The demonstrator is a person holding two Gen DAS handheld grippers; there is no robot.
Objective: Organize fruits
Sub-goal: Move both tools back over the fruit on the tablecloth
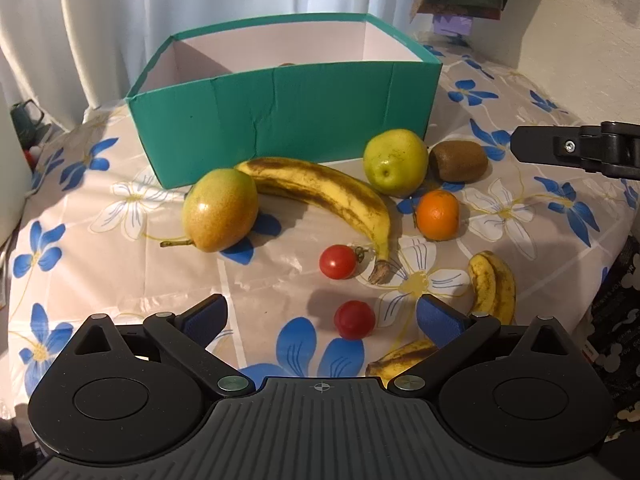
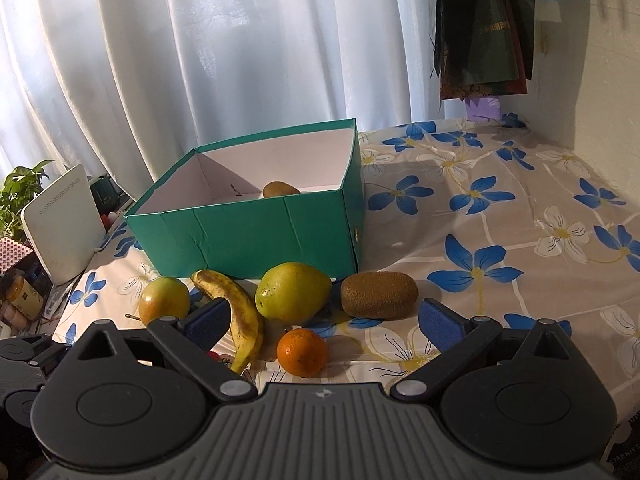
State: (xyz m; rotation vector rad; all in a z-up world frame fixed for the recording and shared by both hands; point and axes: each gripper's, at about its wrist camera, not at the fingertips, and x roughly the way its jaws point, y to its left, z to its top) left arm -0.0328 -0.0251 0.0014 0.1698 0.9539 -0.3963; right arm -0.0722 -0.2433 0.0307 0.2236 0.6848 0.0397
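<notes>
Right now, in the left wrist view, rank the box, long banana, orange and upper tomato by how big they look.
1. Box, by far the largest.
2. Long banana.
3. Orange.
4. Upper tomato.
The tomato lies nearer the camera than the orange and still looks smaller.
</notes>
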